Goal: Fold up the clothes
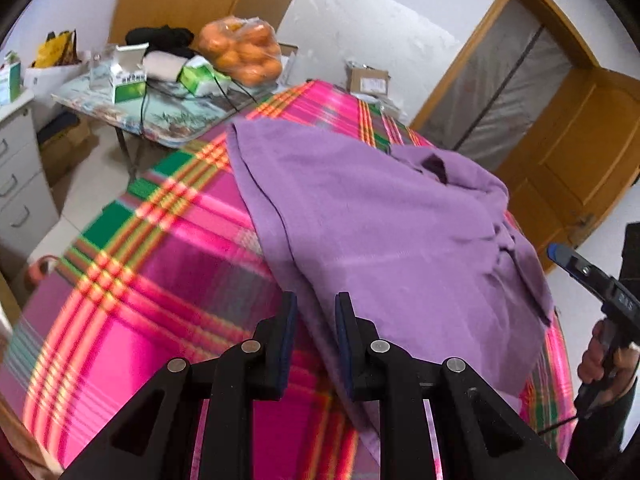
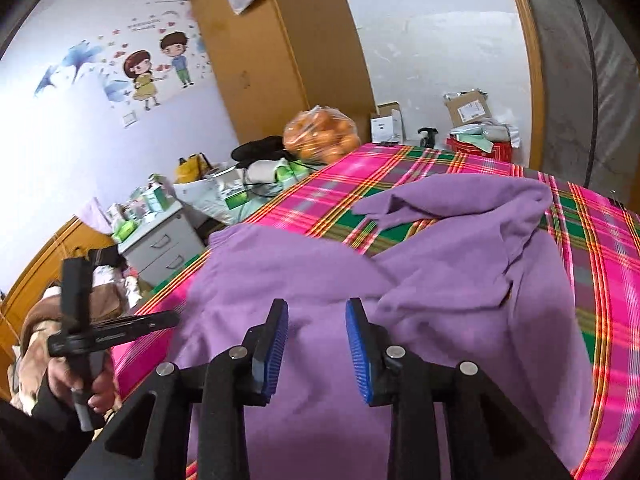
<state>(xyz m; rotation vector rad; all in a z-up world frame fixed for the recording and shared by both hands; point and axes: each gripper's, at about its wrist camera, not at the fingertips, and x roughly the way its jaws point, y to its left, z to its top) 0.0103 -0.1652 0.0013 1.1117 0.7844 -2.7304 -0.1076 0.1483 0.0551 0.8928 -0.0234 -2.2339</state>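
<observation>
A purple garment (image 1: 384, 220) lies spread on a pink, green and yellow plaid cloth (image 1: 152, 264), one sleeve folded across its far right side. In the left wrist view my left gripper (image 1: 316, 300) is open above the garment's near left edge, with nothing between its fingers. My right gripper (image 2: 316, 308) is open as well, hovering over the garment (image 2: 400, 300) near its front middle, empty. Each gripper shows in the other's view: the right one (image 1: 560, 254) at the right edge, the left one (image 2: 160, 322) at the left, both held by a hand.
Beyond the plaid cloth (image 2: 600, 280) stands a cluttered side table (image 1: 132, 116) with boxes, cables and a bag of oranges (image 1: 244, 50). A grey drawer unit (image 2: 168, 244) is at the left. A wooden door (image 1: 576, 148) is at the right, cardboard boxes (image 2: 468, 110) at the back.
</observation>
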